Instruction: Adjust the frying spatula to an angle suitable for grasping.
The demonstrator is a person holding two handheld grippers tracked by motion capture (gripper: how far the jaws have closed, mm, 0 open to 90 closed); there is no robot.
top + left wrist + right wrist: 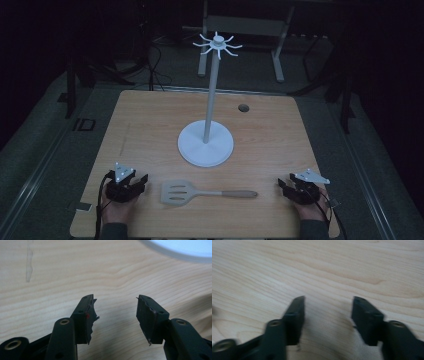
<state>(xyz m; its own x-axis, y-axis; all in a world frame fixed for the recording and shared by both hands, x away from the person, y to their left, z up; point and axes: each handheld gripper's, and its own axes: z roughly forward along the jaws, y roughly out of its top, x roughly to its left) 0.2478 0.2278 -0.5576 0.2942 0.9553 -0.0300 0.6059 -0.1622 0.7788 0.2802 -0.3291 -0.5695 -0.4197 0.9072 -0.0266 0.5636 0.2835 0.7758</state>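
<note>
Left gripper (141, 181) at the near left table (150, 115) edge, jaws wide apart with nothing between, slotted spatula (200, 192) flat between both grippers, white hook stand (206, 142) behind it, right gripper (283, 186) near right, jaws apart, empty.

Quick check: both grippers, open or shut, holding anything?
Left gripper: open, nothing between its jaws.
Right gripper: open, nothing between its jaws.
</note>
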